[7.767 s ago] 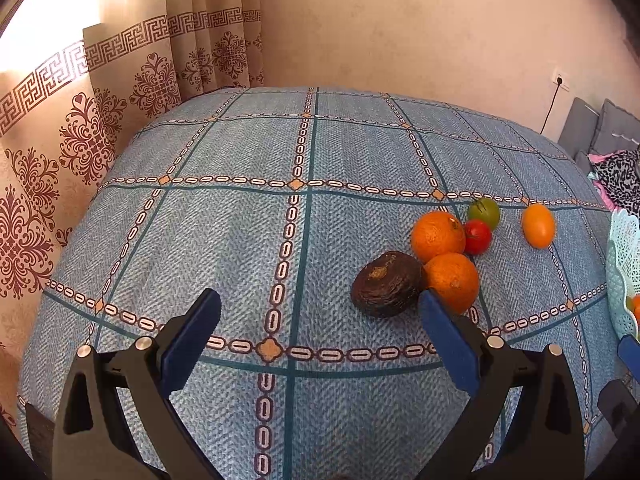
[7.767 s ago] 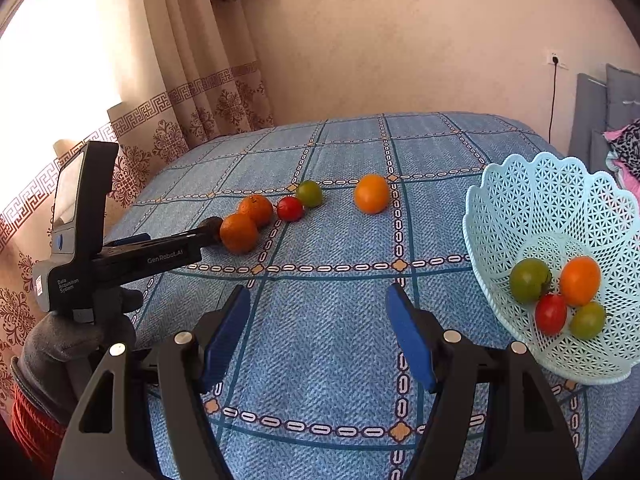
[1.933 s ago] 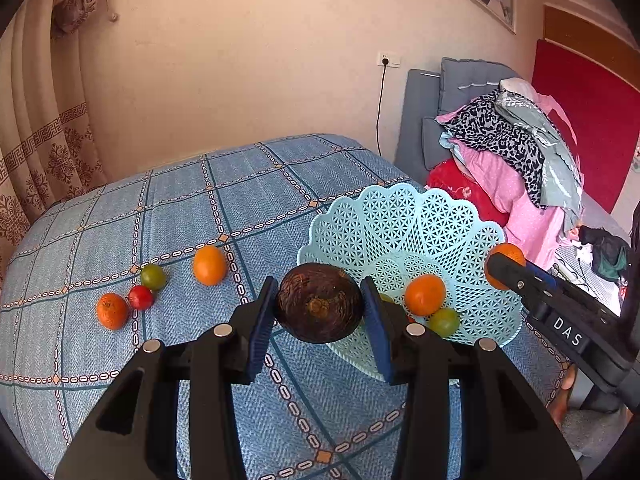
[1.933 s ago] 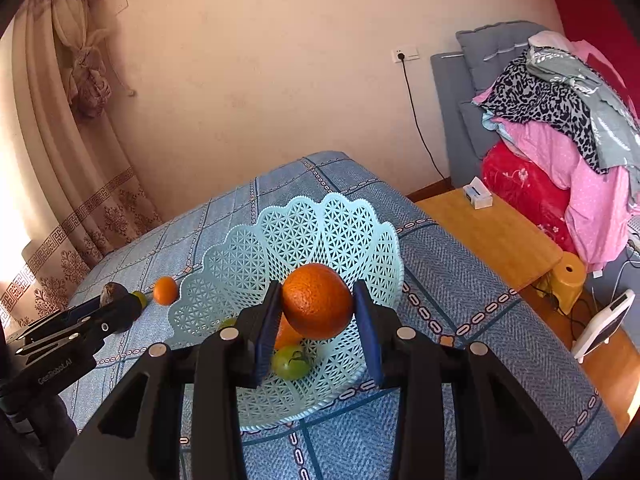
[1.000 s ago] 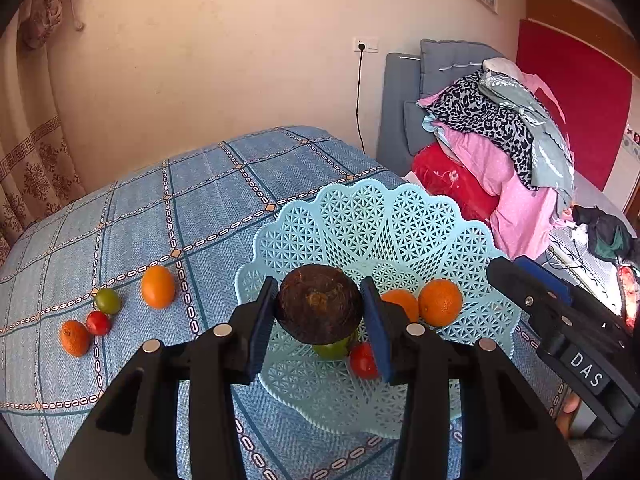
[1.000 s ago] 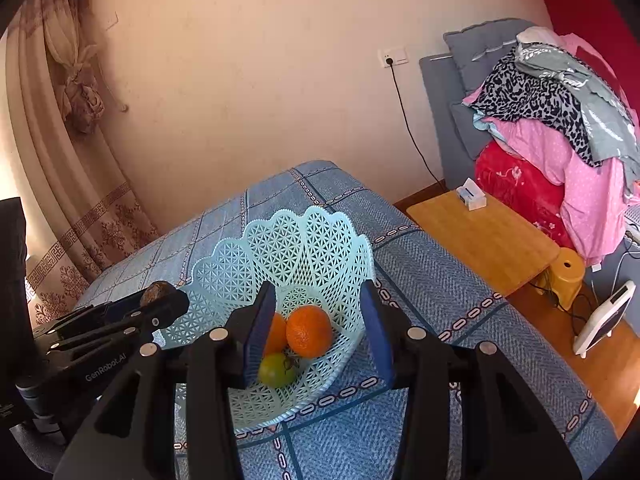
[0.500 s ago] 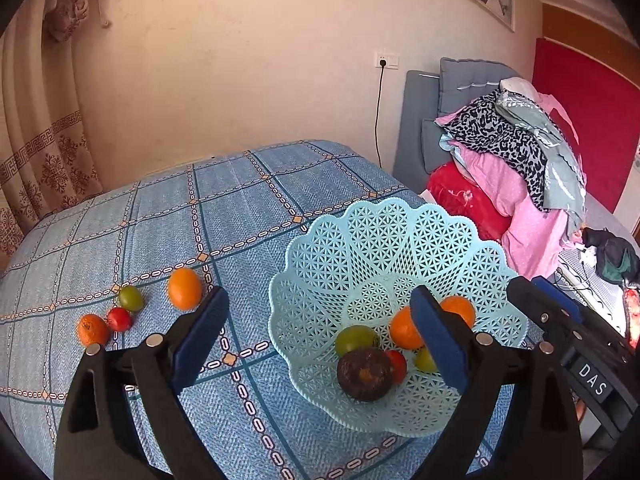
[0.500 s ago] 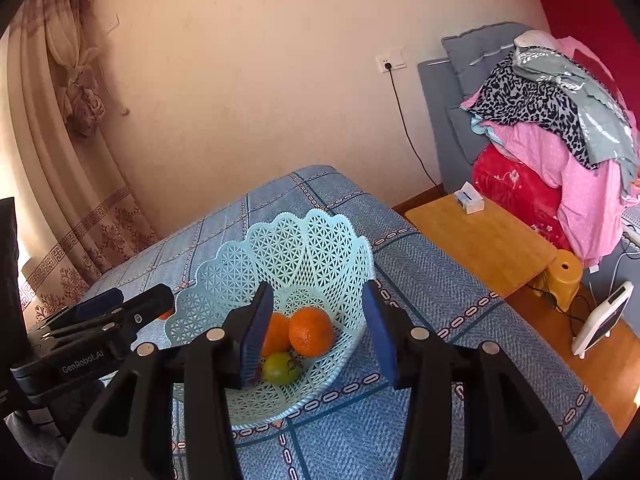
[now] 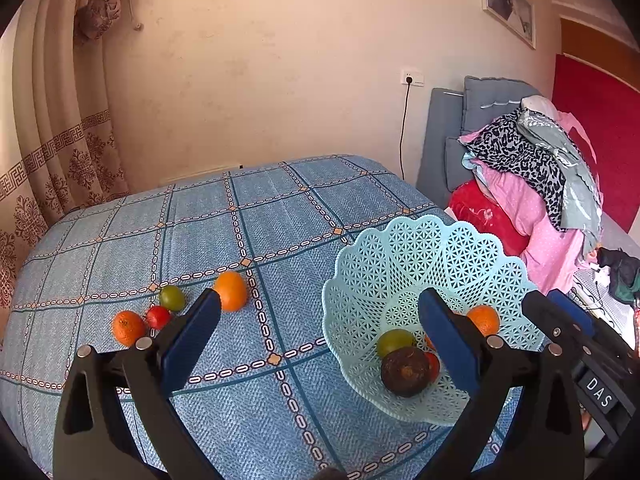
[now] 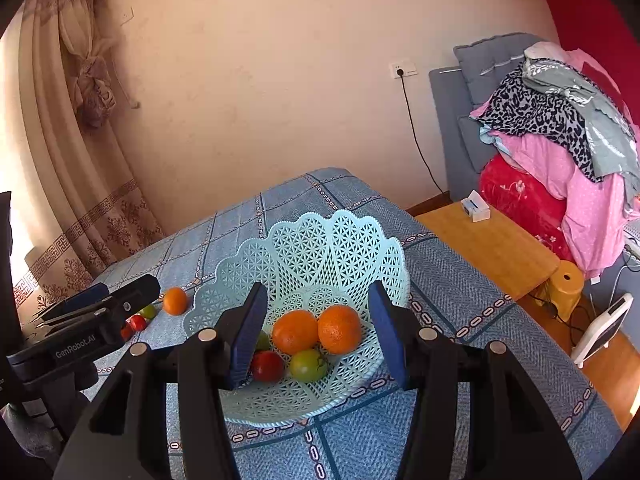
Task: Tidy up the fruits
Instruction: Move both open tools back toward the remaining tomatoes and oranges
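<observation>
Left tool [image 9: 320, 338] wide open, nothing held. Right tool [image 10: 316, 330] wide open, nothing held. Basket [image 9: 400, 248] filled with fruit on bed [image 9: 260, 400].

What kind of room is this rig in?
Most likely a bedroom in a home. The fruit basket sits on a blue patterned bedspread, a pile of clothes and bedding rests against a grey padded headboard, and a tied-back curtain hangs at the left.
</observation>
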`<action>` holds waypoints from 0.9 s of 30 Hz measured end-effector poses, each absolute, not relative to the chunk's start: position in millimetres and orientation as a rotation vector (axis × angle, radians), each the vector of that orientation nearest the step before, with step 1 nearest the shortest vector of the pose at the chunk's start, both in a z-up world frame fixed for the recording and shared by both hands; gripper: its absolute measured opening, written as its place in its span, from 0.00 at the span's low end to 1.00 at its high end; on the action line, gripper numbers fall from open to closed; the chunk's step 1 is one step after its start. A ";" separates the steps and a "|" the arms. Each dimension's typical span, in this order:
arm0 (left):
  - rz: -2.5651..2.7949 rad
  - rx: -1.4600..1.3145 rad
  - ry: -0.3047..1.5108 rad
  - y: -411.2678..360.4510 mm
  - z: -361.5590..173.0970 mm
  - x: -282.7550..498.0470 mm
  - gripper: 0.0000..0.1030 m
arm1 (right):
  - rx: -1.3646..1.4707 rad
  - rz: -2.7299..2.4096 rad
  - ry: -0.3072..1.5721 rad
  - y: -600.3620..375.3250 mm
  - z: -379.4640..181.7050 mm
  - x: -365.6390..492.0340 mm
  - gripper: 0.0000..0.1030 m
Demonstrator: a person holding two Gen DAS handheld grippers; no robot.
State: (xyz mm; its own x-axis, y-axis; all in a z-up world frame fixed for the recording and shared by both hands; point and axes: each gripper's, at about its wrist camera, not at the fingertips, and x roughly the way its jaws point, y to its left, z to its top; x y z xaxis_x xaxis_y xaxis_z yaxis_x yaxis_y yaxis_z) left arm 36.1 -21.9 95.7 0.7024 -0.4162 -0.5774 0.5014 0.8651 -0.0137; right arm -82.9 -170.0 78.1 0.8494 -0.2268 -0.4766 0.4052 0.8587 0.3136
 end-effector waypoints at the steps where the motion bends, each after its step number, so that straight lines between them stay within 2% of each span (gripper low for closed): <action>1: -0.510 0.147 0.603 -19.7 96.4 36.1 0.97 | 0.417 -0.342 0.443 -168.2 78.7 -82.3 0.51; 27: -0.309 0.036 0.556 91.2 118.2 74.9 0.97 | 0.311 -0.199 0.467 -95.0 96.4 -51.3 0.51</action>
